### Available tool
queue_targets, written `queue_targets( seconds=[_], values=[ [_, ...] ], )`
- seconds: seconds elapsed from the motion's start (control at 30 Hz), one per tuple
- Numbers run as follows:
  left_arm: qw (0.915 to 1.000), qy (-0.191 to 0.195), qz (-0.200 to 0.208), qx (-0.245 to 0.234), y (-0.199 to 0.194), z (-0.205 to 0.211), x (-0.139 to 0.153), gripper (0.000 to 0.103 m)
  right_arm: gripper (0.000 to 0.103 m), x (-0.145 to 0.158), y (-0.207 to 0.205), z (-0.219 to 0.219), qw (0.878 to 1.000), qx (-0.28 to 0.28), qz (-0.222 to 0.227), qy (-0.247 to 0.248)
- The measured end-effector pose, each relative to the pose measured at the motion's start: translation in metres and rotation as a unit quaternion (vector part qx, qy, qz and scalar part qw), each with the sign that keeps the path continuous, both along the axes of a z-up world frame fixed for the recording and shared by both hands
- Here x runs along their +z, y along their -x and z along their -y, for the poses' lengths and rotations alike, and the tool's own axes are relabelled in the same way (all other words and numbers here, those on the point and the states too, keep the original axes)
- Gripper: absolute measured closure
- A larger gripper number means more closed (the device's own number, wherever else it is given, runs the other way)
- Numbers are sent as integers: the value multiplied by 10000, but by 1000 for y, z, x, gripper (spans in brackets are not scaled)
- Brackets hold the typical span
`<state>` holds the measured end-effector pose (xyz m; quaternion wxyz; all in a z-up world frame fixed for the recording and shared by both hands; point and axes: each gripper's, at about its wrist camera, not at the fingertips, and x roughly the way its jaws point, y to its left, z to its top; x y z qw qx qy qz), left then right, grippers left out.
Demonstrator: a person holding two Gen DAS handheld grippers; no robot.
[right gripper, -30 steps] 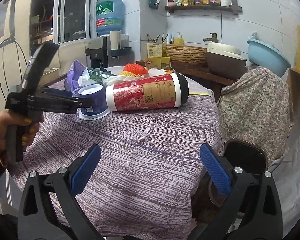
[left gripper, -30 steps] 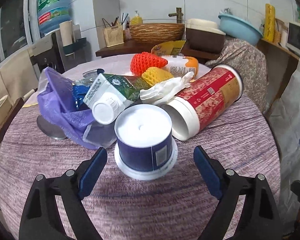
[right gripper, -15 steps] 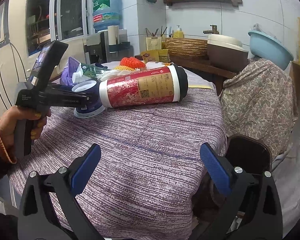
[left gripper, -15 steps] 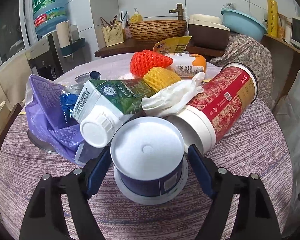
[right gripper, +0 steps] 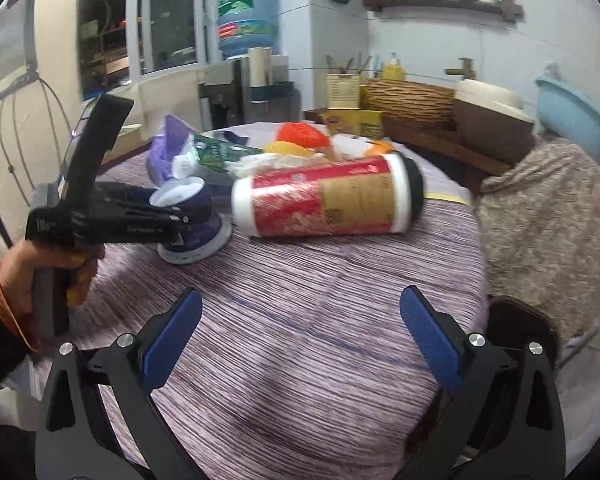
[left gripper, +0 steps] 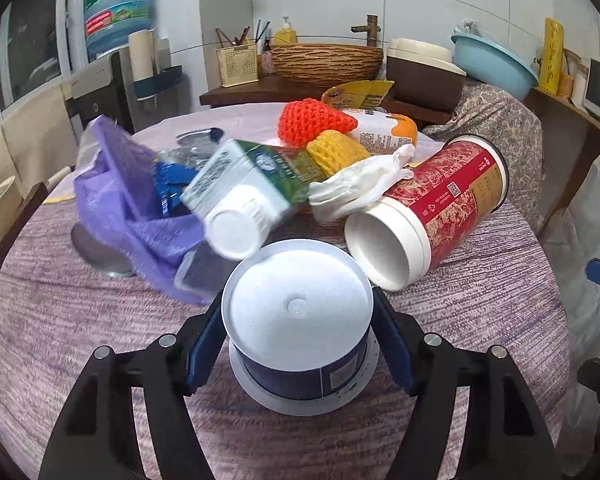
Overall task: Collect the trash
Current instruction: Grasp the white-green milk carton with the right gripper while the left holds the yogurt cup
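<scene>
A: Where is the target relative to my left gripper (left gripper: 298,330)?

B: The upside-down navy-blue plastic cup with a white base (left gripper: 300,336) sits right between its blue pads (left gripper: 204,344), rim down on the purple woven tablecloth (left gripper: 80,320). The jaws are closing, and the pads look to be touching the cup wall on both sides, so I note it as gripped, though only just.

A: Handling estimate?

B: Judged light and empty, thin-walled plastic. It probably flexes if squeezed hard and its smooth printed side could slip. Best hold is mid-wall, above the flared white rim, where the pads sit now. The rim flange below should stop it sliding down out of the grip.

A: Neighbours ahead of the tool?

B: The green-and-white carton with a white screw cap (left gripper: 252,196) leans just beyond the cup, its cap near the cup's far edge. The red-and-gold cylindrical canister lying on its side (left gripper: 432,208) is ahead and to the right, close by. A crumpled purple plastic bag (left gripper: 132,200) lies ahead-left. Lift straight up, I'd say, to avoid nudging the carton.

A: My right gripper (right gripper: 300,344)?

B: Jaws wide apart, nothing between them, only tablecloth beneath. The canister is ahead of it, well clear.
</scene>
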<state>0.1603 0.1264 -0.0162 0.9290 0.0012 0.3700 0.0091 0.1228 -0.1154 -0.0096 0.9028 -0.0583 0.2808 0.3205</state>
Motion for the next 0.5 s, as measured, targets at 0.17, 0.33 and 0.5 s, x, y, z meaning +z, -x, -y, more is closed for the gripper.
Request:
queue_targets(
  seconds=[0.17, 0.33, 0.5],
  values=[
    [9997, 68, 104, 228, 27, -18, 5, 35, 5, 14, -11, -34, 9988, 496, 3, -32],
    [9988, 160, 117, 453, 46, -37, 6, 35, 5, 29, -29, -72, 9950, 993, -108, -78],
    [9976, 159, 203, 636, 59, -52, 8, 35, 5, 30, -42, -103, 9911, 1201, -517, -235]
  ],
)
